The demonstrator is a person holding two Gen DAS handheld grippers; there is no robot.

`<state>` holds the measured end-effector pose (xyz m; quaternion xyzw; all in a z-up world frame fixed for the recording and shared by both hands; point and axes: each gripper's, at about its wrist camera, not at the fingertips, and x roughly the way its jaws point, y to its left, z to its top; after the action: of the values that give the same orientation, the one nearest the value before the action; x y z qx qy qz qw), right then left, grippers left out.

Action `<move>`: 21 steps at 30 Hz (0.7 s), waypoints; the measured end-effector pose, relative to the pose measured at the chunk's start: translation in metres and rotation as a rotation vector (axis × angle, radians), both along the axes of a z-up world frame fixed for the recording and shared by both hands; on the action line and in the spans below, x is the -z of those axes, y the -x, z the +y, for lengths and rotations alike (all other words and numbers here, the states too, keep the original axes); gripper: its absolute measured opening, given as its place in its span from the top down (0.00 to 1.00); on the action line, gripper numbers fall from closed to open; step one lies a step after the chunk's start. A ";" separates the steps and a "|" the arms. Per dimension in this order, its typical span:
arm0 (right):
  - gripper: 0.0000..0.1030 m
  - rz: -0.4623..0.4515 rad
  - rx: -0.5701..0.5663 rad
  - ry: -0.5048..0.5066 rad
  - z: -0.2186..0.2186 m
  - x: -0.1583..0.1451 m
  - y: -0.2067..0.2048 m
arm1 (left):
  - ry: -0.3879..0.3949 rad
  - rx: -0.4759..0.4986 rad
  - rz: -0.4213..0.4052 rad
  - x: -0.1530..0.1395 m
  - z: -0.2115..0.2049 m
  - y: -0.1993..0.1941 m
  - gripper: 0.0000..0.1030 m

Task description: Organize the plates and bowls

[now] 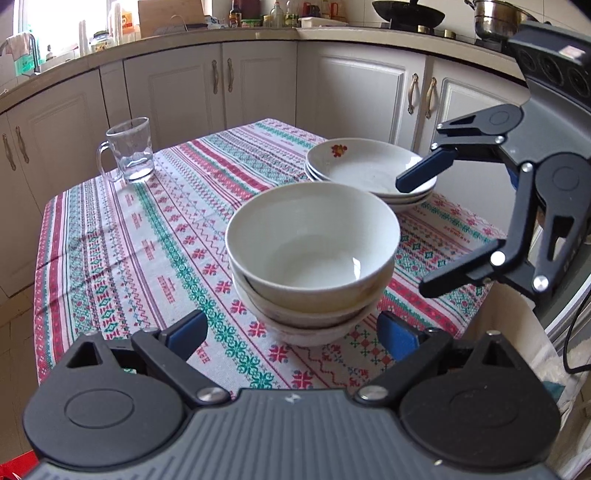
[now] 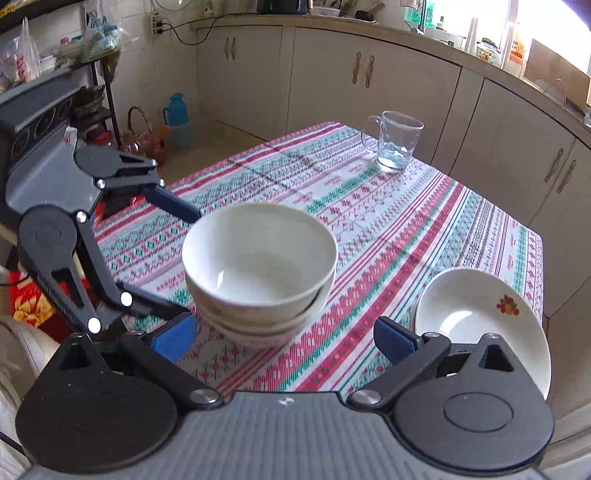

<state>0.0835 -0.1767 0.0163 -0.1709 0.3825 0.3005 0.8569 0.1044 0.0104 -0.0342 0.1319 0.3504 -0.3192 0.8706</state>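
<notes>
A stack of three white bowls (image 1: 314, 258) stands on the patterned tablecloth (image 1: 147, 240); it also shows in the right wrist view (image 2: 258, 273). A stack of white plates (image 1: 369, 170) with a red flower mark sits behind it, and low right in the right wrist view (image 2: 480, 317). My left gripper (image 1: 291, 332) is open and empty, just short of the bowl stack. My right gripper (image 2: 284, 338) is open and empty, near the bowls. In the left wrist view the right gripper (image 1: 417, 236) is at the right, one finger over the plates' rim.
An empty glass mug (image 1: 129, 151) stands at the table's far left corner, also in the right wrist view (image 2: 397, 146). White kitchen cabinets (image 1: 258, 81) surround the table. A wok (image 1: 408, 14) and a steel pot (image 1: 498, 18) sit on the counter.
</notes>
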 end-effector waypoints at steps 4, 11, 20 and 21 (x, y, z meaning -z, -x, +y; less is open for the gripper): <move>0.00 0.015 -0.016 0.010 -0.002 0.013 0.005 | -0.020 0.008 0.015 0.006 0.000 -0.002 0.05; 0.00 0.032 -0.017 0.006 -0.001 0.032 -0.003 | -0.042 0.035 0.041 0.016 0.002 -0.010 0.05; 0.00 -0.002 -0.071 0.063 0.011 0.046 -0.013 | -0.061 0.092 0.056 0.026 0.002 -0.026 0.05; 0.00 -0.008 -0.080 0.068 0.012 0.047 -0.014 | -0.062 0.104 0.055 0.026 0.002 -0.027 0.05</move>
<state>0.0973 -0.1648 -0.0302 -0.2163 0.3817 0.3207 0.8394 0.1316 0.0126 -0.0605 0.1678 0.3765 -0.3566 0.8384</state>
